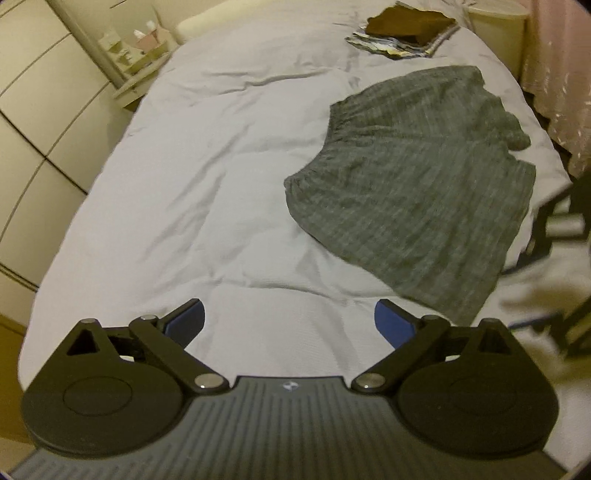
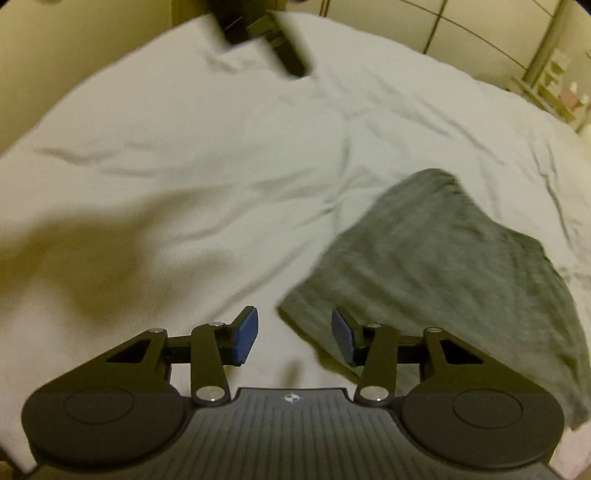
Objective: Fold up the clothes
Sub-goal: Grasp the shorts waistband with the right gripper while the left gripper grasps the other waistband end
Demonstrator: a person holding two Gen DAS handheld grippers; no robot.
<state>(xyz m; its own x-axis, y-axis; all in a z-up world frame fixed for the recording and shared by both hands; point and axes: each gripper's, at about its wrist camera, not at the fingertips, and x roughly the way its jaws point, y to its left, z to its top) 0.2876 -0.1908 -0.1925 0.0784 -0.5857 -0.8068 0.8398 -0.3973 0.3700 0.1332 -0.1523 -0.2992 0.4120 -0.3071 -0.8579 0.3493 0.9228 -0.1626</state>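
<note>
A grey striped pair of shorts point(image 1: 413, 181) lies spread on the white bed point(image 1: 207, 192), right of centre in the left wrist view. My left gripper point(image 1: 290, 325) is open over bare bedding, short of the shorts' near hem. In the right wrist view the same shorts point(image 2: 443, 266) lie at the lower right, blurred. My right gripper point(image 2: 294, 334) stands open just above the bedding, the shorts' near corner lying at its right fingertip. Nothing is held. The dark blurred left gripper point(image 2: 266, 33) shows at the top of the right wrist view.
A stack of folded clothes point(image 1: 402, 33) with a brown piece on top sits at the far end of the bed. A white shelf point(image 1: 136, 51) and wardrobe doors point(image 1: 33, 122) stand to the left. Pink fabric point(image 1: 561, 74) hangs at the right, beside dark blurred right gripper parts point(image 1: 554, 229).
</note>
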